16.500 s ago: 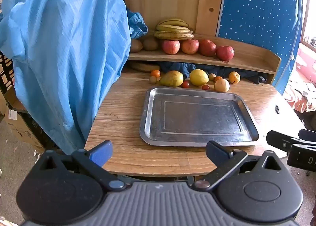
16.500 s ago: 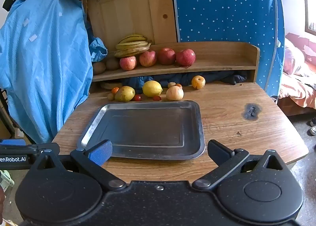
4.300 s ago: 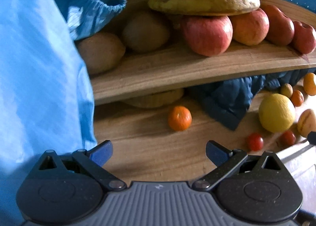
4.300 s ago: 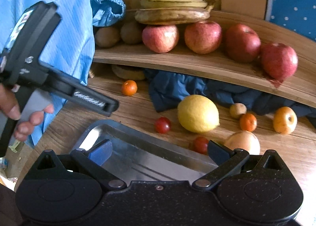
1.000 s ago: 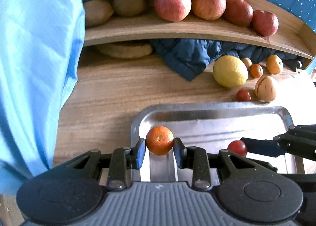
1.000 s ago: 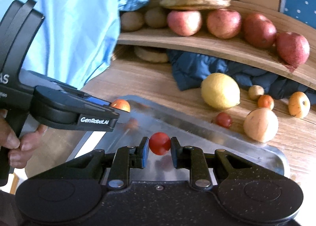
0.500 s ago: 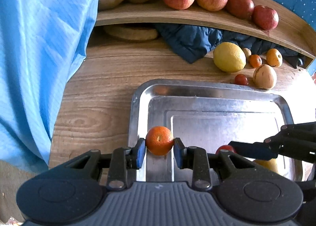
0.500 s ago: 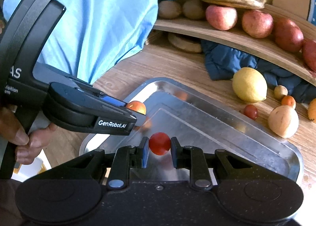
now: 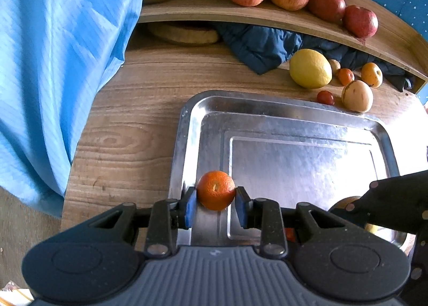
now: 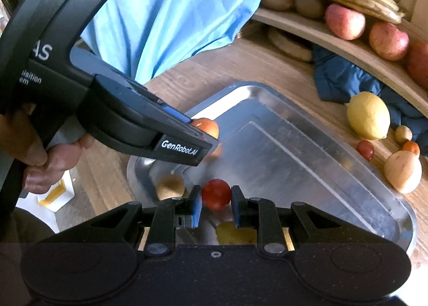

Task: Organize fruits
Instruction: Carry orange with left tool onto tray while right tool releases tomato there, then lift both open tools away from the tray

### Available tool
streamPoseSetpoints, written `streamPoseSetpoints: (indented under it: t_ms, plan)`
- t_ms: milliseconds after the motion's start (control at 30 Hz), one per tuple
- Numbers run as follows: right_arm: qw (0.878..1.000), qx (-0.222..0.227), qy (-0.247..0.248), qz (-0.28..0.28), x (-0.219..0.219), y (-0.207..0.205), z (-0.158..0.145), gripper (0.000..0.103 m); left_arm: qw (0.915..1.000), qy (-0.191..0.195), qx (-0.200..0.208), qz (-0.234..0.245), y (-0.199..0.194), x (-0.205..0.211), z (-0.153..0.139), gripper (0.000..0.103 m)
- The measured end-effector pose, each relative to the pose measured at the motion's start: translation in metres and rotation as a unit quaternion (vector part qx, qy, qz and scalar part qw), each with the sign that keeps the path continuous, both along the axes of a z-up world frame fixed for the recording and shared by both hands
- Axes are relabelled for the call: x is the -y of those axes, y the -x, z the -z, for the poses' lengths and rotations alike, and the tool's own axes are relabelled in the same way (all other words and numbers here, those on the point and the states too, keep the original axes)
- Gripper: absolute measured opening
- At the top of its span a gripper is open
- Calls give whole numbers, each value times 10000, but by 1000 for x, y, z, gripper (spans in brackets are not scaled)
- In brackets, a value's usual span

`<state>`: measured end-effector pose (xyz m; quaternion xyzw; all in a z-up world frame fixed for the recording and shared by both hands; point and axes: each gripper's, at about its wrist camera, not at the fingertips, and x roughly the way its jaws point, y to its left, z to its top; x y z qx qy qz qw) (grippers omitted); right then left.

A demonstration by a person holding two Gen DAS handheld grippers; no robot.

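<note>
My left gripper (image 9: 216, 203) is shut on a small orange tangerine (image 9: 216, 190) and holds it over the near left part of the steel tray (image 9: 299, 129). My right gripper (image 10: 215, 208) is shut on a red cherry tomato (image 10: 215, 193) above the tray's near end (image 10: 294, 145). In the right wrist view the left gripper (image 10: 206, 142) reaches in from the left with the tangerine (image 10: 207, 125). A small brown fruit (image 10: 170, 185) and a yellow fruit (image 10: 232, 233) lie in the tray below my right gripper.
On the wooden table behind the tray lie a lemon (image 9: 310, 72), a cherry tomato (image 9: 325, 97), a pale round fruit (image 9: 357, 96) and small orange fruits (image 9: 371, 74). A shelf (image 9: 267, 15) holds apples, kiwis and bananas. Blue cloth (image 9: 58, 65) hangs at left.
Both grippers have drawn back toward the tray's near end, each still holding its fruit. More of the tray shows ahead of the left gripper.
</note>
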<state>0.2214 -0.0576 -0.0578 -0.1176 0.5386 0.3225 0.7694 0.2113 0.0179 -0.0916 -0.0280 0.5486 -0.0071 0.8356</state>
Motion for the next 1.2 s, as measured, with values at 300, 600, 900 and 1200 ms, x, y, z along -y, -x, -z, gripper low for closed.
streamPoseSetpoints:
  t_ms: [300, 600, 900, 1200]
  plan:
    - [9998, -84, -22, -189, 1, 6, 1, 25, 9999, -38, -28, -139, 7, 3, 0, 33]
    - [9995, -65, -75, -305, 3, 12, -2, 28, 9995, -92, 1, -318, 14, 5, -3, 34]
    - [9990, 32, -260, -370, 14, 22, -16, 49, 9987, -96, 143, -484, 26, 12, -15, 60]
    - [9983, 196, -436, -329, 34, 35, -33, 75, 9978, -161, 265, -584, 43, 24, -32, 89]
